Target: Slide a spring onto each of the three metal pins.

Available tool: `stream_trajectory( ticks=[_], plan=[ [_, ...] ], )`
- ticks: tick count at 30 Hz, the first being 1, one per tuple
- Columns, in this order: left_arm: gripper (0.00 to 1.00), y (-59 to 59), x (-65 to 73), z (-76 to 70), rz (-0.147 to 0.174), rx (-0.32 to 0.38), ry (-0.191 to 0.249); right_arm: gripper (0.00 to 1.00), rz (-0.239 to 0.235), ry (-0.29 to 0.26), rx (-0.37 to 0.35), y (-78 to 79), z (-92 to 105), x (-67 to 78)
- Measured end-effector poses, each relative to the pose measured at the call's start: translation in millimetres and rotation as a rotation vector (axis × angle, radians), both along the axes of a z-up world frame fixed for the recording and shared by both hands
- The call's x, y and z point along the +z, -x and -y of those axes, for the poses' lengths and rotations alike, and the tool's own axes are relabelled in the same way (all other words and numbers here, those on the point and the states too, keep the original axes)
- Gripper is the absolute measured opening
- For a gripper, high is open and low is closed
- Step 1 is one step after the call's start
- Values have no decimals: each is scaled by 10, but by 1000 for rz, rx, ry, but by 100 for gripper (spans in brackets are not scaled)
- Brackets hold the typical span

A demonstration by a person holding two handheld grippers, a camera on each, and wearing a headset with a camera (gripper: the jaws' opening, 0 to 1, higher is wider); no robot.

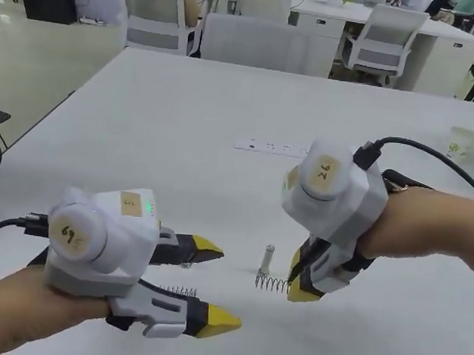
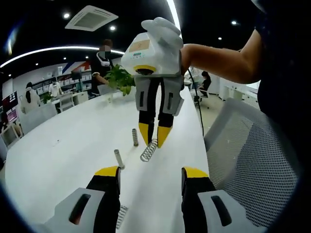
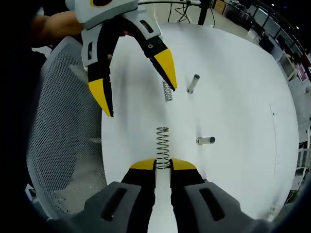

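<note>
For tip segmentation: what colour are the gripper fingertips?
Yellow fingertips, best in right gripper view.

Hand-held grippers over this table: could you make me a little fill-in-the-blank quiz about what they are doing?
The right hand-held gripper is shut on a ____.
The left hand-held gripper has its jaws ____.
Both have jaw tips coloured ____.
Missing words: spring; open; yellow.

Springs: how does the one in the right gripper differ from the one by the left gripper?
The held spring is clamped at one end in the shut right gripper; the loose spring lies on the table, ungripped. The held spring sticks out along its jaws; the loose spring sits between the jaws of the open left gripper. Both are coil springs, neither on a pin.
</note>
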State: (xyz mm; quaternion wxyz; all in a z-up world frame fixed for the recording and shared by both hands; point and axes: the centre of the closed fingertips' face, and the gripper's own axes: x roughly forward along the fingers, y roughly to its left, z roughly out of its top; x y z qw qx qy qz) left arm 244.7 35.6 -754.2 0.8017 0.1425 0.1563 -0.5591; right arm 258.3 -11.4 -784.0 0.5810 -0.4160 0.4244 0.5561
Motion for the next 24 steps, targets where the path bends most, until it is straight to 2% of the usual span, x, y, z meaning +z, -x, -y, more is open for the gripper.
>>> stream_trajectory(
  ticks=[3,12,24],
  plan=[
    [41,9,27,61,6,-25,4,8,2,-3,6,20,-31,43],
    [34,-4,-9,160,17,-59,-12,8,12,3,30,65,-61,124],
    [19,-11,15,259,59,-101,-26,8,9,22,62,108,-32,146]
  ],
)
